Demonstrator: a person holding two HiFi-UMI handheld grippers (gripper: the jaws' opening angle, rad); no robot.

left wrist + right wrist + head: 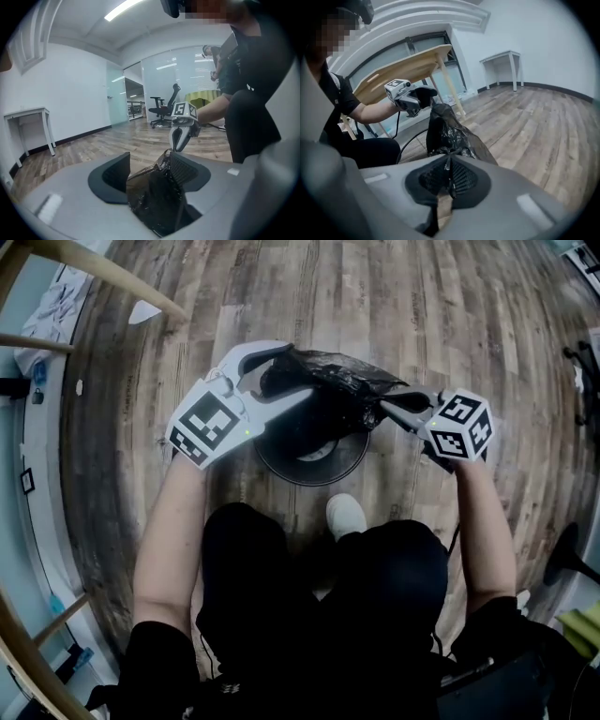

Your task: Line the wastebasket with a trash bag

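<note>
Black sleeves, black trousers, white shoe; left claw and right claw each carry a black-and-white marker cube.

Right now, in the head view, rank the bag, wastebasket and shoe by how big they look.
1-2, not ranked: bag and wastebasket. They look about alike, and the bag covers part of the wastebasket, so I can't order them.
3: shoe, clearly the smallest.

Glossy, crinkled black plastic — the trash bag — above matt wood-grain floor.
</note>
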